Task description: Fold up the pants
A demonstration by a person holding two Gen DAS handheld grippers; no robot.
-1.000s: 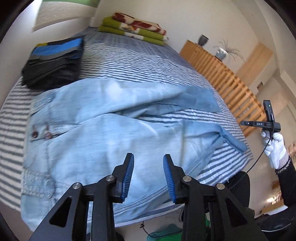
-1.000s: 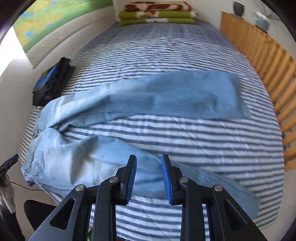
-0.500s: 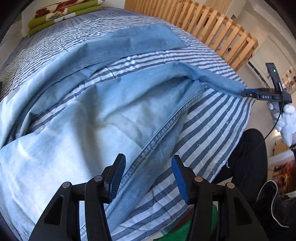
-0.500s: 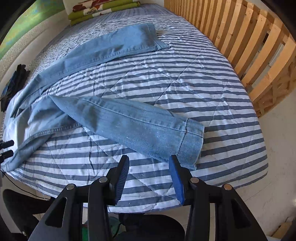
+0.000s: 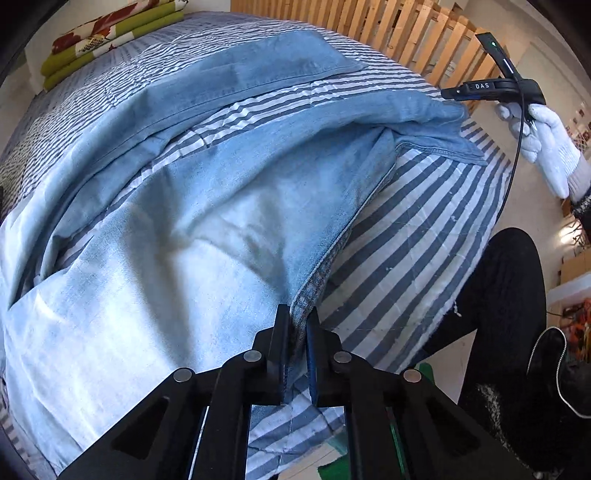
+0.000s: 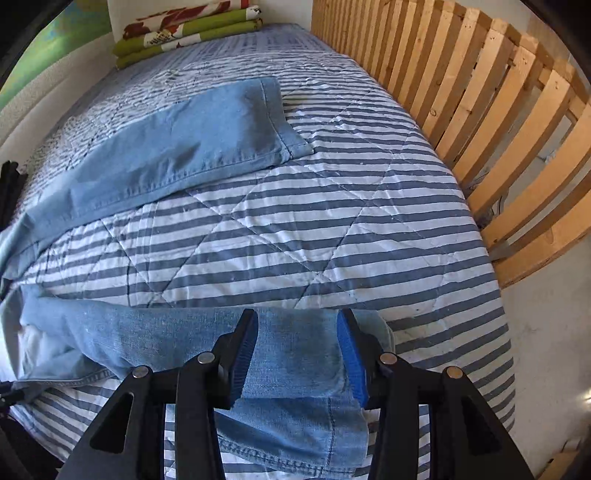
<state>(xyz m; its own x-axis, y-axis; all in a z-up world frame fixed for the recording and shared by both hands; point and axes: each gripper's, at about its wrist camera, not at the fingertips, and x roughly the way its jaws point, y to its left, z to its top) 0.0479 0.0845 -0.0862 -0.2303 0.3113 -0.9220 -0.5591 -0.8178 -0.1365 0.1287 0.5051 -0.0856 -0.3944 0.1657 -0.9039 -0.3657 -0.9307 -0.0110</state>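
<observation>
Light blue jeans [image 5: 177, 236] lie spread over the striped bed [image 5: 413, 229]. My left gripper [image 5: 297, 326] is shut on the side seam of the near leg, and the denim rises in a ridge from its jaws. The far leg [image 6: 192, 144] lies flat across the bed. In the right wrist view, the hem end of the near leg [image 6: 295, 354] sits between the blue pads [image 6: 245, 354] of my right gripper [image 6: 299, 356], which is open wide and straddles it. A white-gloved hand [image 5: 546, 147] holds that right gripper [image 5: 456, 94] at the hem.
Folded green and red blankets [image 6: 184, 33] sit at the head of the bed. A wooden slatted frame [image 6: 480, 110] runs along the right side. Dark clothes [image 6: 9, 184] show at the left edge. A person's black-clad leg [image 5: 509, 295] stands by the bed's near edge.
My left gripper went from open above the near leg's seam to shut on it. The right gripper moved forward and down, so the hem now lies between its open jaws.
</observation>
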